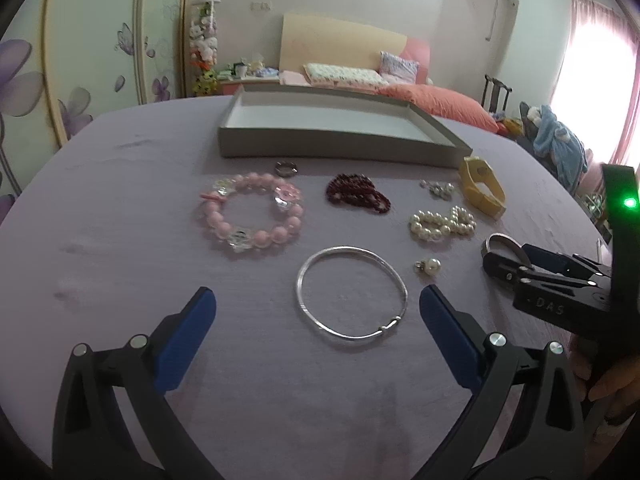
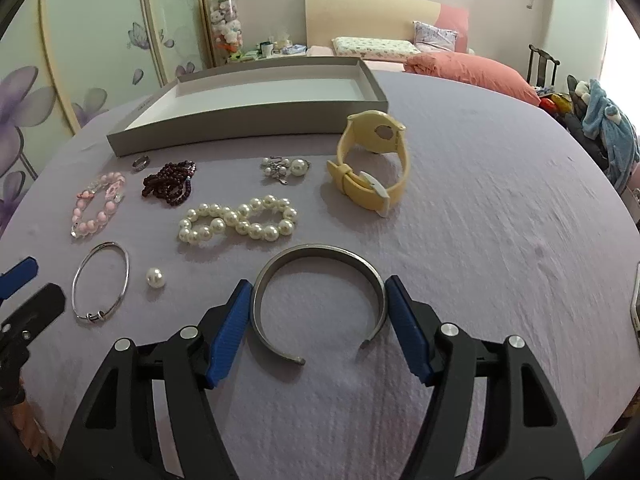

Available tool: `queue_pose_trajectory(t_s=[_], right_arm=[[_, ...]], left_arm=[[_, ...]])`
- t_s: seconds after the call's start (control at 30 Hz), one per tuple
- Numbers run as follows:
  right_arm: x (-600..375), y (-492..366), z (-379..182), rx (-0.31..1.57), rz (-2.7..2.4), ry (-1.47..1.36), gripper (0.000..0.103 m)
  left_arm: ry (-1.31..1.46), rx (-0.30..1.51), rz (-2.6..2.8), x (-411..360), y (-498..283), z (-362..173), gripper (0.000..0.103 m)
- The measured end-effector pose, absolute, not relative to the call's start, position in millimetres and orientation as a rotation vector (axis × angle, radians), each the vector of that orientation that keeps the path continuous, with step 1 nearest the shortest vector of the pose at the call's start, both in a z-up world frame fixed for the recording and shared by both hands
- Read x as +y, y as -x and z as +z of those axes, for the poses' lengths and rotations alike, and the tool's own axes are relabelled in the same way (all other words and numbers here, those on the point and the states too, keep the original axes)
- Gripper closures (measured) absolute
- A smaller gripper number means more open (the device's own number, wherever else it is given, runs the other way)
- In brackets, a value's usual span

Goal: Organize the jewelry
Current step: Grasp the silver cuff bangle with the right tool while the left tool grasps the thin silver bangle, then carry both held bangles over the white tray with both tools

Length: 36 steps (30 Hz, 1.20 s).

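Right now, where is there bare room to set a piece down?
The grey tray looks bare inside. The cloth right of the yellow watch and the cuff is free. Left, from the pearls to the pink bracelet, is crowded.

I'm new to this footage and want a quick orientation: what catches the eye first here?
The right gripper brackets an open grey metal cuff, blue pads at its sides. The left gripper stands open before a thin silver bangle. Behind them an empty grey tray waits.
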State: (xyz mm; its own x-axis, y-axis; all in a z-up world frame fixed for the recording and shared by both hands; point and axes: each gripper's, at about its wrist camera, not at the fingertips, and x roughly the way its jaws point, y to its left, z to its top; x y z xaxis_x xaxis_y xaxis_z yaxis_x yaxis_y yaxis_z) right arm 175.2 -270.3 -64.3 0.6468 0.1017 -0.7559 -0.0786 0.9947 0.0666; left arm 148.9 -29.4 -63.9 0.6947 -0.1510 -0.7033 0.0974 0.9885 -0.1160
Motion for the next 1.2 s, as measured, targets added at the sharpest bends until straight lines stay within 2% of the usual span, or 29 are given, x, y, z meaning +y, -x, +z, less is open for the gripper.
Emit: queue_pose_trajectory(t_s=[0.17,0.23,0.33,0.6,0.83,1.2], right_arm=[[-284.8,-174.4,-62.3,0.850,0.081,-0.086,0.036],[-288.4,-176.3,-61.8,0.849,0.084,-0.094,0.036],[-290.5,-177.3,-61.8,0.847,0.089,-0.107,0.036],[-291.2,-178.8,-62.4,0.842,0.107,-0.126,0.036],[-292.1,-177.6,-63.5,0.843,0.117,-0.138,0.035],[-282.7,-172.3,-61.8,0.828,0.153,-0.142,0.036]], left_arm=[[0.036,0.852,-0.146,-45.7,-163.9,-71.7,0.004],[0.024,0.879,-0.149,-51.4,-169.9,-75.6,0.012],[-0.010,0.899,-0.134,-58.9,-176.5,-79.7,0.015],[-0.066,0.908,-0.104,-68.8,-184.0,-83.2,0.016],[-0.079,0.902,-0.120,-71.9,-185.0,-83.0,0.030],[-0.058,0.865,-0.118,-64.8,-176.2,-82.4,0.031]])
